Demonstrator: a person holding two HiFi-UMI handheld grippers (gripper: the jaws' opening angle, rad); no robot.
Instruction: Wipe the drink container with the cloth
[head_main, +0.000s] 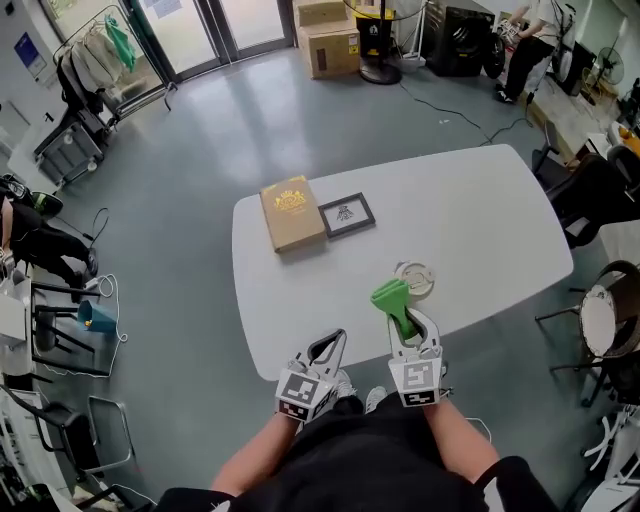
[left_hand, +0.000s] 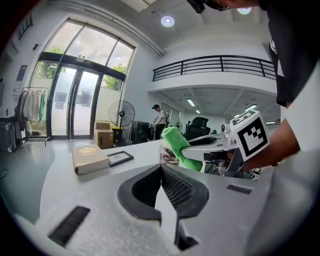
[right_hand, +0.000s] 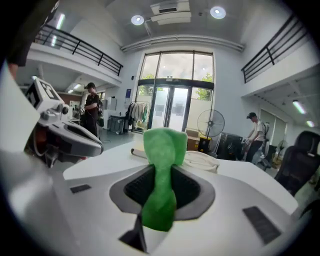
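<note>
The drink container (head_main: 416, 279), a pale lidded cup, stands near the front edge of the white table (head_main: 470, 210). My right gripper (head_main: 405, 322) is shut on a green cloth (head_main: 391, 298), whose free end bunches up just left of the cup. In the right gripper view the cloth (right_hand: 161, 150) rises between the jaws, with the cup's lid (right_hand: 202, 159) right behind it. My left gripper (head_main: 337, 340) hovers at the table edge to the left, shut and empty. In the left gripper view the cloth (left_hand: 179, 147) partly covers the container (left_hand: 166, 156).
A tan book (head_main: 292, 212) and a small framed picture (head_main: 346, 214) lie farther back on the table. Chairs (head_main: 610, 320) stand to the right, and cardboard boxes (head_main: 330, 40) and a floor fan sit at the far wall. A person stands at the far right.
</note>
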